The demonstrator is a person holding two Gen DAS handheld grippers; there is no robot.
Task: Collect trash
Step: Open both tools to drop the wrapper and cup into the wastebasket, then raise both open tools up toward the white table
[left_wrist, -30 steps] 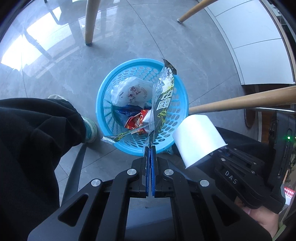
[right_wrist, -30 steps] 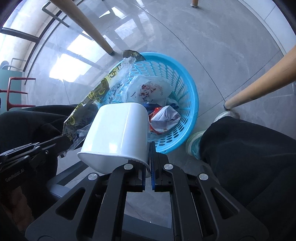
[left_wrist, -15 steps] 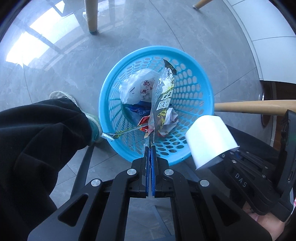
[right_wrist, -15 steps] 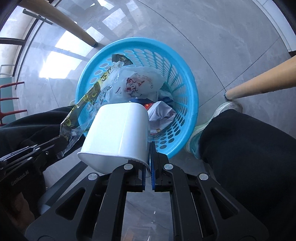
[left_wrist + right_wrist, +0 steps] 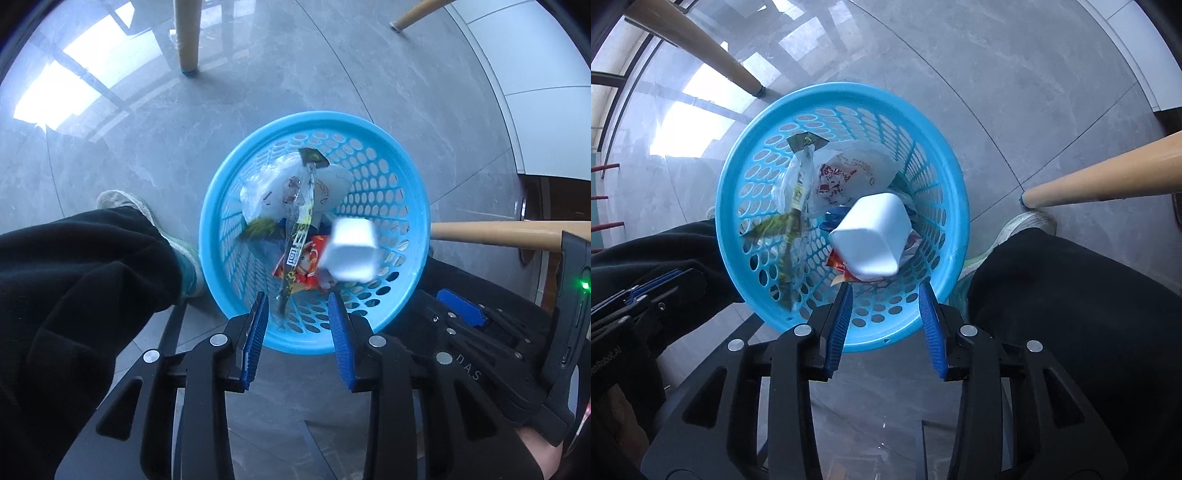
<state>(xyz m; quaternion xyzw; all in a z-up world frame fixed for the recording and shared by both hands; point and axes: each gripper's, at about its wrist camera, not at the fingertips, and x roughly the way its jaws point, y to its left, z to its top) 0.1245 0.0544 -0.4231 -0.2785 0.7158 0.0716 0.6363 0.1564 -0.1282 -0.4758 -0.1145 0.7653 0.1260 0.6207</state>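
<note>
1. The floor [image 5: 258,110] of grey tile spread ahead of and below both grippers, with bright window glare to the upper left in each view.
2. The person's black trouser legs [image 5: 74,295] flanked the basket, one left of the left gripper, the other right of the right gripper [image 5: 884,299].
3. Wooden furniture legs [image 5: 1108,181] slanted in from the right of each tool, and one more stood far ahead to the left.
4. The basket [image 5: 417,206], blue and perforated, stood on the floor directly ahead of both tools, its near rim just beyond the fingertips.
5. The left gripper [image 5: 299,310] was released, its blue pads spread wide with nothing between them.
6. The right gripper was likewise released and empty, jaws spread over the basket's near rim.
7. The cup [image 5: 871,236], white and blurred, was inside the basket's outline just ahead of the right gripper, clear of its pads; whether it had landed could not be told.
8. The wrapper [image 5: 299,236], long, clear and yellow-printed, stretched straight ahead of the left gripper within the basket, free of the pads.
9. A white bag [image 5: 849,177] and a red packet [image 5: 306,266] lay in the basket beneath them.
</note>
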